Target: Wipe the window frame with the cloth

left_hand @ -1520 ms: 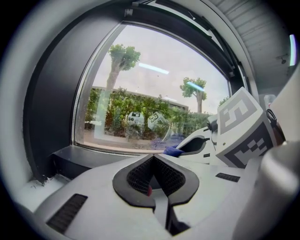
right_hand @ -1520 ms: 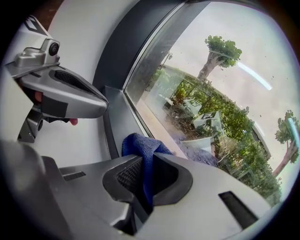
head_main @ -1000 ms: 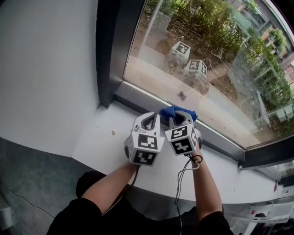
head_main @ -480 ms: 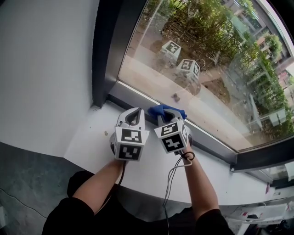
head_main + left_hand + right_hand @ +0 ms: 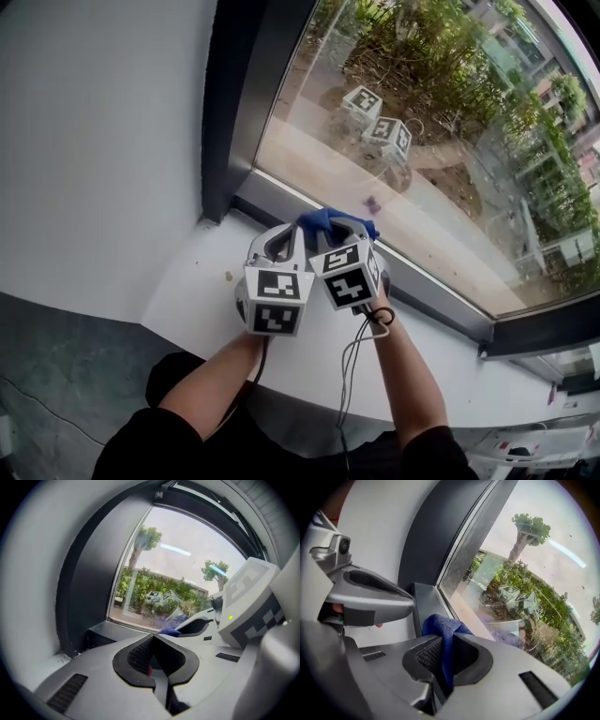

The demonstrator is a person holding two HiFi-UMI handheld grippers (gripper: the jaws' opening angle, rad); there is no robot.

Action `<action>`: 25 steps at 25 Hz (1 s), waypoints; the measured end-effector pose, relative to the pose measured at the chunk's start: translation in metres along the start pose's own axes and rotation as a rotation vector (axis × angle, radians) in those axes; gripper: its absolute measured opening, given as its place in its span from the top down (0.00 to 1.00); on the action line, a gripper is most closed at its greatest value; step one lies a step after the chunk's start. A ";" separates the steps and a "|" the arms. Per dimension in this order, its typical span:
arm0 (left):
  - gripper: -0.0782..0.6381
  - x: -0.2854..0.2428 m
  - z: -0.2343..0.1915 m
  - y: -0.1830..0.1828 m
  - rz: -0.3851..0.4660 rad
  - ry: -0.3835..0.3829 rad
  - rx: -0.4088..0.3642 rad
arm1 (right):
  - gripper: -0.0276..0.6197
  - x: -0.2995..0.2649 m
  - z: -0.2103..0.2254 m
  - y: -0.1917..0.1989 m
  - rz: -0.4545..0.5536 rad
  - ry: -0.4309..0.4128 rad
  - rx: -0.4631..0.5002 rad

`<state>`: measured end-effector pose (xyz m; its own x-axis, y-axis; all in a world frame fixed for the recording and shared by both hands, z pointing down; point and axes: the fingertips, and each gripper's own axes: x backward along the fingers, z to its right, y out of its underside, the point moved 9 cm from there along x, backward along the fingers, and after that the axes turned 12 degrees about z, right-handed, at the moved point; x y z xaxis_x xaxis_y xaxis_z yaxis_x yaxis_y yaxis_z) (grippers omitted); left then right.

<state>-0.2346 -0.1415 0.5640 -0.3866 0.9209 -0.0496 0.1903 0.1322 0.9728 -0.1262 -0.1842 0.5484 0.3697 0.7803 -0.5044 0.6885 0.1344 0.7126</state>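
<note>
Cloth (image 5: pixel 325 222), against a second ago: carried along the bottom rail toward 10 o'clock, nearer the corner of the window frame (image 5: pixel 281 204); marker cubes drawn closer side by side as well.
Right gripper (image 5: pixel 444 656): clamped on the blue cloth, one fold pinched between the pads, the rest bunched out ahead at 12 o'clock.
Left gripper (image 5: pixel 152 641): jaws together with nothing between them; carried just beside the right one, at its 9 o'clock in the head view.
Cloth's place: on or just over the dark bottom rail at the foot of the glass (image 5: pixel 422 141), near the corner; firm contact not certain from these views.
Sill (image 5: pixel 192 300): white, running from 10 to 4 o'clock below the rail, with a small speck (image 5: pixel 228 276) at 8 o'clock of the left gripper.
Step in hand: most likely mid-wipe on the bottom rail, stroke heading for the corner at 10 o'clock.
Next move: probably calls for keeping the cloth pressed down and running on into the corner, then either turning up the upright member at 12 o'clock or sweeping back toward 4 o'clock; clamp to hold firm throughout.
</note>
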 end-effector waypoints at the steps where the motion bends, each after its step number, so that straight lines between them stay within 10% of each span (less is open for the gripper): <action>1: 0.88 0.000 0.000 0.000 -0.001 -0.002 -0.003 | 0.92 -0.001 0.001 -0.001 -0.004 0.000 -0.008; 25: 0.88 0.002 -0.029 -0.005 0.006 -0.144 -0.011 | 0.92 -0.030 -0.004 -0.034 -0.033 -0.094 -0.091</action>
<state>-0.2627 -0.1506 0.5653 -0.2514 0.9650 -0.0748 0.1822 0.1230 0.9755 -0.1633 -0.2101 0.5411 0.4072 0.7145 -0.5690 0.6433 0.2178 0.7339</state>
